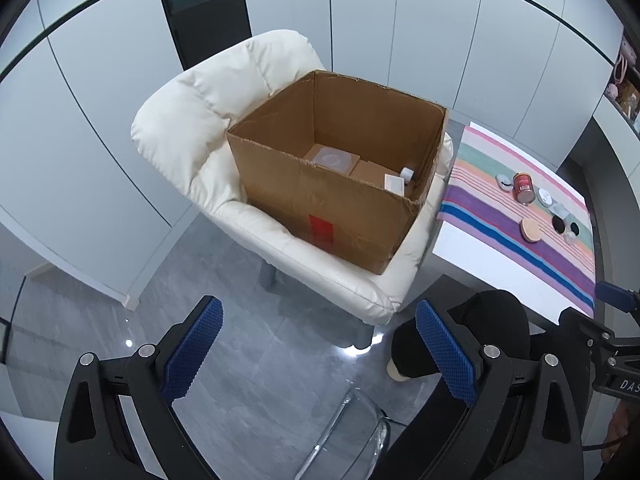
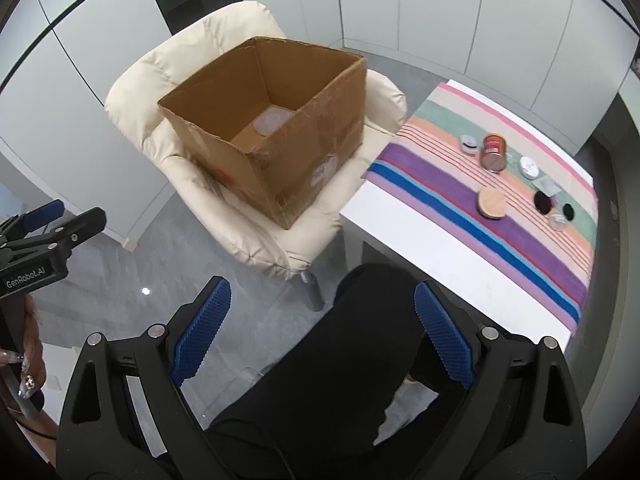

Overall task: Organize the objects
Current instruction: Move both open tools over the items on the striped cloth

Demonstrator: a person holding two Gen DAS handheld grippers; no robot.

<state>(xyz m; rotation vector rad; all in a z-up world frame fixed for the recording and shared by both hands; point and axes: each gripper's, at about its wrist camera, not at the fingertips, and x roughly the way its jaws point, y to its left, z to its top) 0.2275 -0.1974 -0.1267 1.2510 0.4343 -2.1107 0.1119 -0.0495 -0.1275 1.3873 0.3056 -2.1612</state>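
Both the left gripper (image 1: 318,344) and the right gripper (image 2: 322,328) hang with fingers spread and empty, well back from the surface (image 2: 420,236). This looks like a between-items step: several small things already lie in the cardboard box (image 1: 340,208) on the armchair (image 1: 192,128), while the red can (image 2: 494,152), wooden lid (image 2: 492,203) and small jars remain on the striped cloth (image 2: 480,248). Next, one gripper must reach to the cloth and close on a piece.

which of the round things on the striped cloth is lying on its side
The red can: it lies tipped over, while the wooden lid and other small lids rest flat.
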